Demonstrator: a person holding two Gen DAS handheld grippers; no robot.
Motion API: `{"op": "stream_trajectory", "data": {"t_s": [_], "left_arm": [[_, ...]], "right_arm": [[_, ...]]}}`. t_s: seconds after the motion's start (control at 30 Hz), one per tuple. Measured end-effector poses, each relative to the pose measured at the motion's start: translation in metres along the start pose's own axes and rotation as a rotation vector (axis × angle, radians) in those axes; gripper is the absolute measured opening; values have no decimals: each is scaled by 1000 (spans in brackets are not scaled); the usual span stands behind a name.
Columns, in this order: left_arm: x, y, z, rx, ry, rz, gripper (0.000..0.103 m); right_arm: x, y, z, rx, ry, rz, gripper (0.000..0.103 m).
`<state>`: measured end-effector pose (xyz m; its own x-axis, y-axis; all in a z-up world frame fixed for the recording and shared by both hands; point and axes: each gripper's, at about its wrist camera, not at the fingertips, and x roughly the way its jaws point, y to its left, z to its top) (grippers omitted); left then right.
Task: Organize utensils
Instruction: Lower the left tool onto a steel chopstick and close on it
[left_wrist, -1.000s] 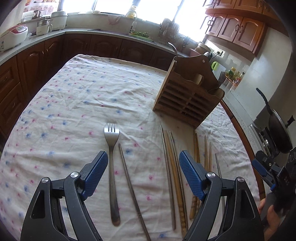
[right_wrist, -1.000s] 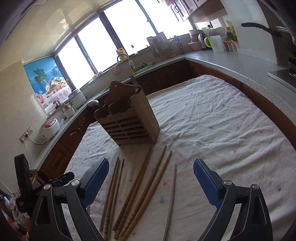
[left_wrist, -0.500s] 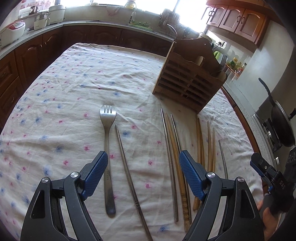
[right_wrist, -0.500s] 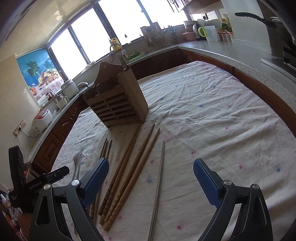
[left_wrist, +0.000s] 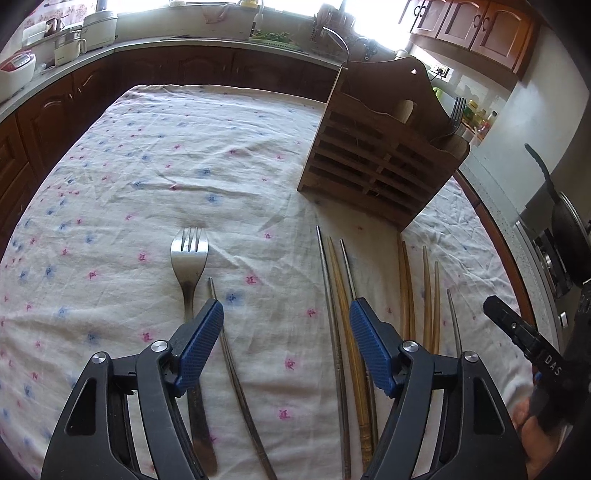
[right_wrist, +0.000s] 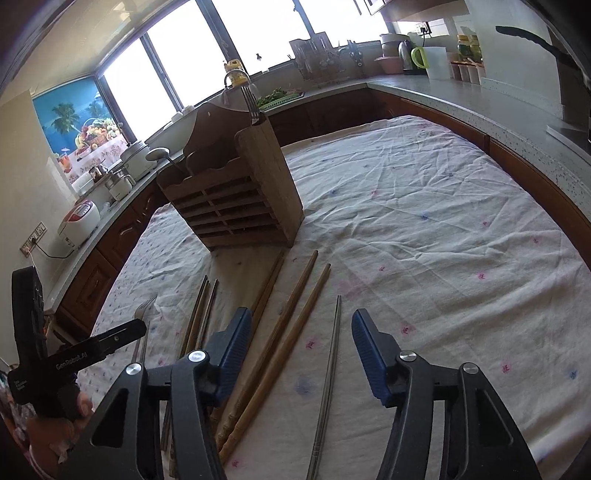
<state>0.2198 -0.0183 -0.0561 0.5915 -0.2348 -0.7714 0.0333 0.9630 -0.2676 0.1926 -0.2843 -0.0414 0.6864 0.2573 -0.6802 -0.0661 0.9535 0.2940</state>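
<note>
Right now both grippers hang low over the flowered tablecloth (left_wrist: 155, 173), jaws apart and clamped on nothing, each pair having just been closing in. The left gripper (left_wrist: 286, 325) straddles a metal chopstick (left_wrist: 236, 373), with the fork (left_wrist: 188, 258) lying flat just under its left finger. The right gripper (right_wrist: 301, 332) has two wooden chopsticks (right_wrist: 291, 325) and a single metal chopstick (right_wrist: 330, 362) between its fingers, none touched. The wooden utensil holder (right_wrist: 236, 199) stands upright beyond the row, a fork (right_wrist: 249, 103) already poking from one end compartment.
</note>
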Motion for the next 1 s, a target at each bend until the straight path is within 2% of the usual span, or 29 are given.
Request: {"op": "stream_trajectory", "data": {"t_s": [0.07, 0.17, 0.4, 0.63, 0.87, 1.0], "left_arm": [[6, -4, 6, 15, 9, -3, 60], [15, -11, 14, 46, 25, 0, 56], [39, -24, 28, 109, 66, 10, 52], [65, -28, 35, 143, 123, 21, 25], [74, -39, 41, 205, 110, 55, 19], [77, -45, 39, 241, 95, 72, 7]], "right_arm": [[9, 3, 5, -4, 13, 9, 43], [23, 6, 14, -9, 32, 15, 35], [58, 5, 29, -13, 88, 2, 30], [84, -2, 32, -15, 136, -37, 19], [99, 8, 38, -78, 152, -79, 16], [105, 18, 38, -152, 159, -132, 13]]}}
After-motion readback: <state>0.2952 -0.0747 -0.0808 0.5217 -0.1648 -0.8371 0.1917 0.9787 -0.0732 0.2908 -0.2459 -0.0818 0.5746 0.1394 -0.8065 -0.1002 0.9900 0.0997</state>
